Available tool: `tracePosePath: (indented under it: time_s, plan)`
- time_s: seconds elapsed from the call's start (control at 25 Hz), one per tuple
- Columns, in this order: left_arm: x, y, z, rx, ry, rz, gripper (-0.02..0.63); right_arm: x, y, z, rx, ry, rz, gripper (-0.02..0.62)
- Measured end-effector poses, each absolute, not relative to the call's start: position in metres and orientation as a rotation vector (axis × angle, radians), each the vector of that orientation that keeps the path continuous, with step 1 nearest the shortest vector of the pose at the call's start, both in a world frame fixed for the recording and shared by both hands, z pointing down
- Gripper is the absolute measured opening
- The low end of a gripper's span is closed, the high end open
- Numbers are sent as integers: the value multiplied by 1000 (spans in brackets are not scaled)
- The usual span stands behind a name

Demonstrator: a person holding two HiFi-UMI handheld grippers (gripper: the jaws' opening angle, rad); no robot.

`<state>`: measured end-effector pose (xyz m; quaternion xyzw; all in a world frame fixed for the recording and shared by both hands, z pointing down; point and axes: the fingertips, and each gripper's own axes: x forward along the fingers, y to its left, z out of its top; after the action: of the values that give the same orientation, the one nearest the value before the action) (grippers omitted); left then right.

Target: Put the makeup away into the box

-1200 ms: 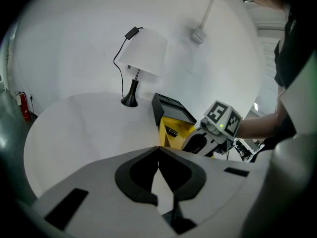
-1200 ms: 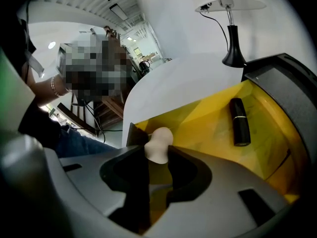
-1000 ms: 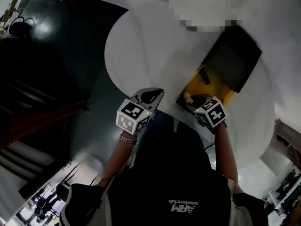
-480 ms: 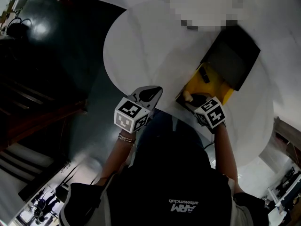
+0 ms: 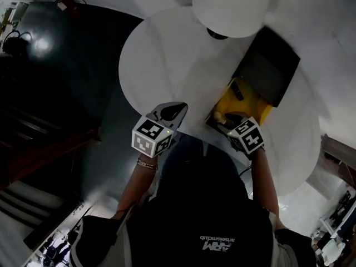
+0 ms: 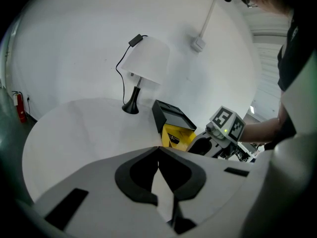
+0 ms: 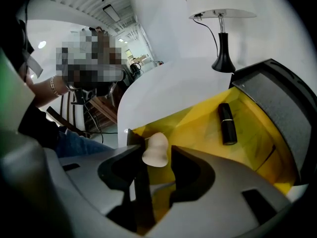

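The raised lid (image 5: 270, 71) blocks the far side of the box (image 5: 249, 100), with the lamp (image 5: 231, 7) behind it. The table (image 5: 161, 65) to the left allows passage.

The only words were on the person's dark top (image 5: 218, 244), white and upside down. The big letters read "ARM". The small letters beside them were too small to read. The yellow box (image 6: 177, 135) had a tiny dark mark, also too small to read. The cubes on the left tool (image 5: 173, 111) and the right tool (image 5: 232, 117) had black and white squares, not words.
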<state>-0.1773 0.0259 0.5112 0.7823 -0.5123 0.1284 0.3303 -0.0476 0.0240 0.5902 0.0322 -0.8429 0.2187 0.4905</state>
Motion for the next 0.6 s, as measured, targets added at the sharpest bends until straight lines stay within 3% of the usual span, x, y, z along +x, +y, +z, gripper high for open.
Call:
tracePosePath:
  time_s: [0.32,0.6]
  plan:
    - [-190,3,500,2119,-1338,327,18,-45,-4,563,256,-2130,465,197]
    - [-192,-21,473,2239,-1313,293,18,-27,-36,522,492,-2202,354,96]
